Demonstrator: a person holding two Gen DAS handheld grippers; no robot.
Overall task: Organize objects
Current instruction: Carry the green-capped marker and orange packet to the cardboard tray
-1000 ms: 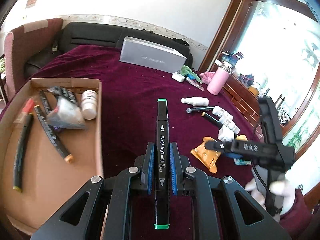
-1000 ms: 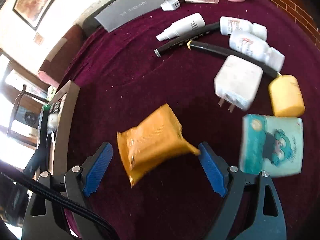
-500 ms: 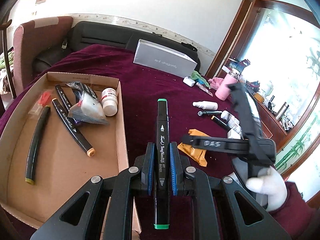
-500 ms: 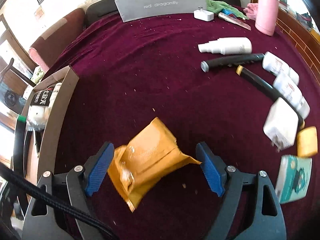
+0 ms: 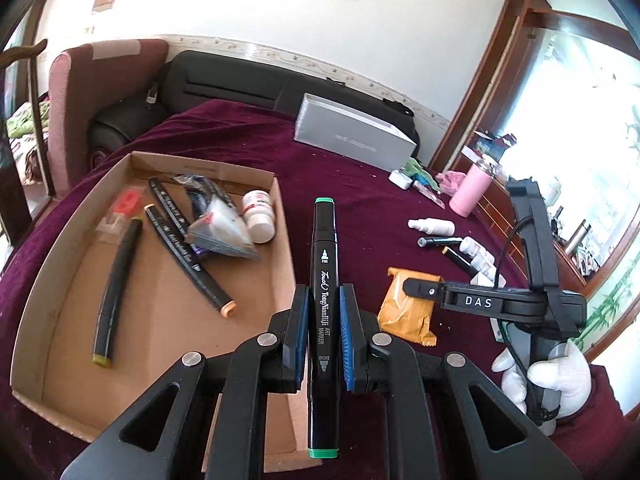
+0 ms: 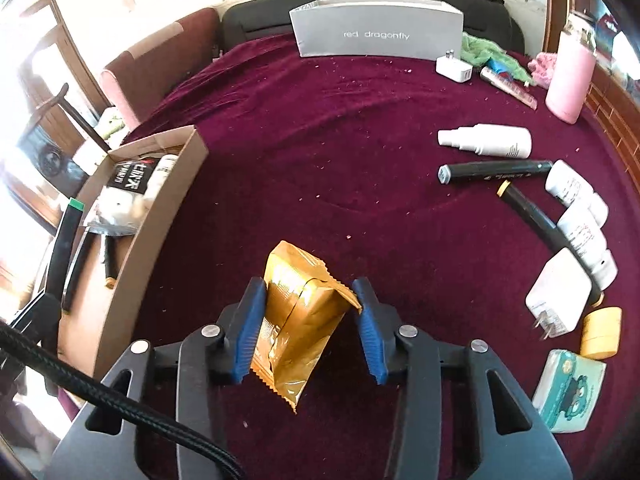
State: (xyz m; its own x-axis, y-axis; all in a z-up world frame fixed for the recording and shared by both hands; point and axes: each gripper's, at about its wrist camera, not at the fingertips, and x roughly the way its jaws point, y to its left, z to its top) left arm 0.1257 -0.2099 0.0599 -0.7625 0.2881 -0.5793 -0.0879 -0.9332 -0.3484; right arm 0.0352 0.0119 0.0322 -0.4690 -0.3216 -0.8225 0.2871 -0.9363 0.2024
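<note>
Closing the right gripper around the gold snack packet on the maroon cloth, left gripper clamping a green-capped marker beside the part-filled cardboard box, bottles, chargers and markers remaining outside.

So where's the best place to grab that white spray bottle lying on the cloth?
Across the middle of the spray bottle, coming down from above. It lies on its side with open cloth in front and behind, and the straight round body gives the pads more to hold than the narrow nozzle end.
</note>
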